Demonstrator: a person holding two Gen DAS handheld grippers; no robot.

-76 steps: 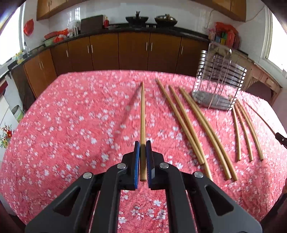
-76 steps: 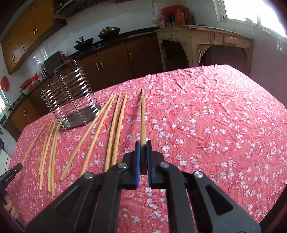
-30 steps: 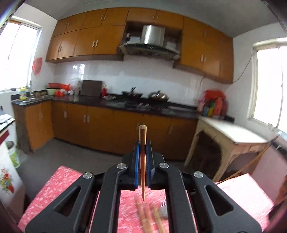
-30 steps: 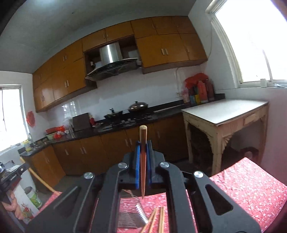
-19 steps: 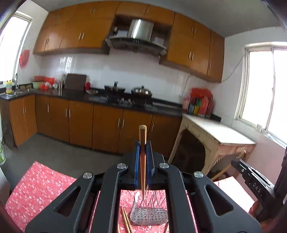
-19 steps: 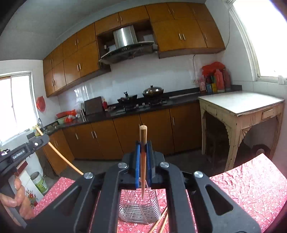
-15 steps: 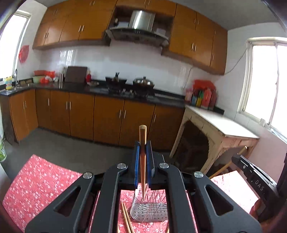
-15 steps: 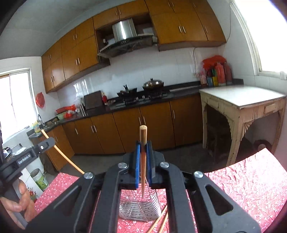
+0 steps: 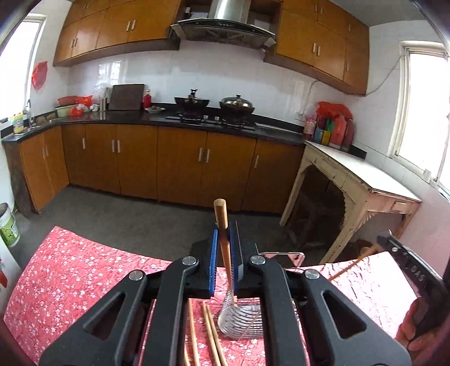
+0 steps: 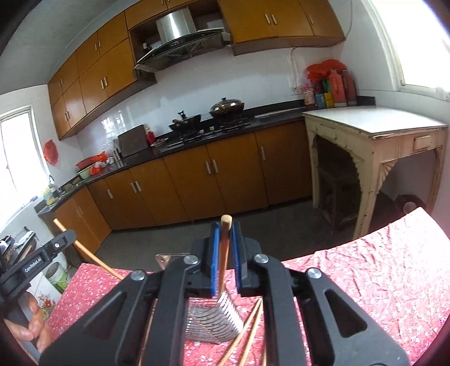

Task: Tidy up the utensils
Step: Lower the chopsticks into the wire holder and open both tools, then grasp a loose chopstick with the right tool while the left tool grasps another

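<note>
— So, what do your claws hold?

— My left gripper (image 9: 225, 264) pinches one chopstick (image 9: 222, 239). My right gripper (image 10: 225, 261) pinches another chopstick (image 10: 224, 247). Both point down at the wire holder (image 9: 242, 321) just under my claws.

— What could go wrong?

— A tip could hit a wire and slip out onto the red tablecloth (image 9: 70, 278).

A kitchen with white tiled walls (image 9: 157, 76) and a grey floor (image 9: 126, 222). Brown wooden cabinets (image 9: 180, 171) run along the far wall under a black counter (image 9: 135, 119); matching cupboards (image 9: 312, 48) hang above, beside a steel hood (image 9: 225, 22). A worn cream side table (image 9: 354, 180) stands at right. Bright windows (image 9: 422, 112) light both sides.
</note>
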